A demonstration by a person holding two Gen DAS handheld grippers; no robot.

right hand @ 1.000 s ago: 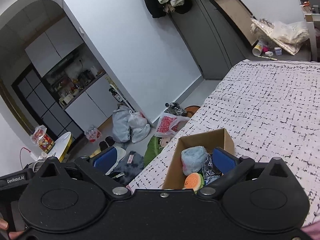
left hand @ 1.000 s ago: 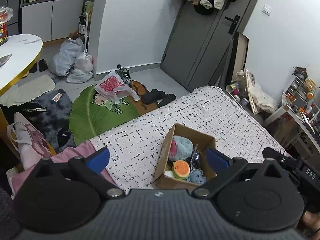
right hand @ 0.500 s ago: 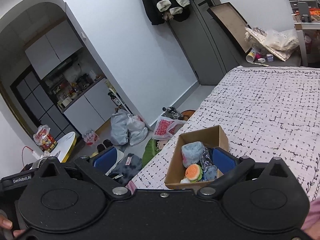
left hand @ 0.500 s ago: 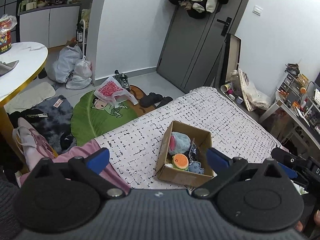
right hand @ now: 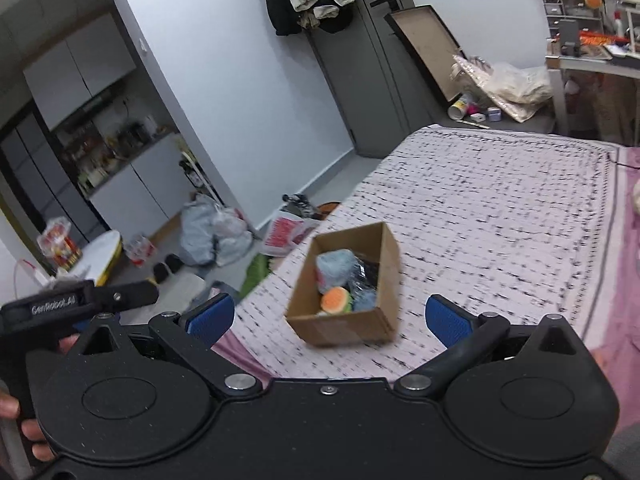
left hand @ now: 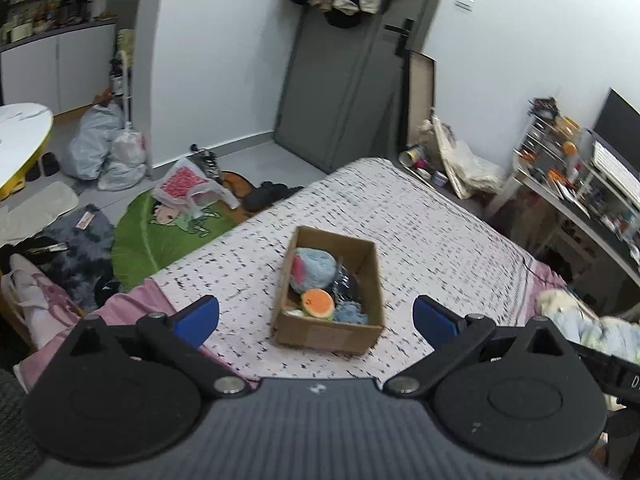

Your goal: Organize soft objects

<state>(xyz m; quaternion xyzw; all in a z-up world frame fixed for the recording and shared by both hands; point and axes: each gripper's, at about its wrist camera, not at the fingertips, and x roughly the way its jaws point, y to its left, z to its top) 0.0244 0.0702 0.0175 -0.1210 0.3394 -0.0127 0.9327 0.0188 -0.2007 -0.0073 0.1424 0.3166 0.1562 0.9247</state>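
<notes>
- Your left gripper [left hand: 316, 316] is spread wide with nothing between its blue pads; your right gripper [right hand: 330, 316] is equally wide and empty.
- The cardboard box [left hand: 332, 332] sits on the bed [left hand: 420, 232] near its foot end, at 12 o'clock from both grippers and well apart from them.
- Inside it lie a light-blue plush [left hand: 314, 268], an orange round toy [left hand: 318, 303] and a small blue toy [left hand: 351, 314], packed close together.
- The bedcover is white with black dashes, pink at its edge.
- At 10 o'clock, the floor holds a green leaf-shaped rug [left hand: 160, 236] and white bags [left hand: 108, 152].
- At 12 o'clock stands a grey door [left hand: 340, 92]; at 2 o'clock, a cluttered desk [left hand: 580, 216].
</notes>
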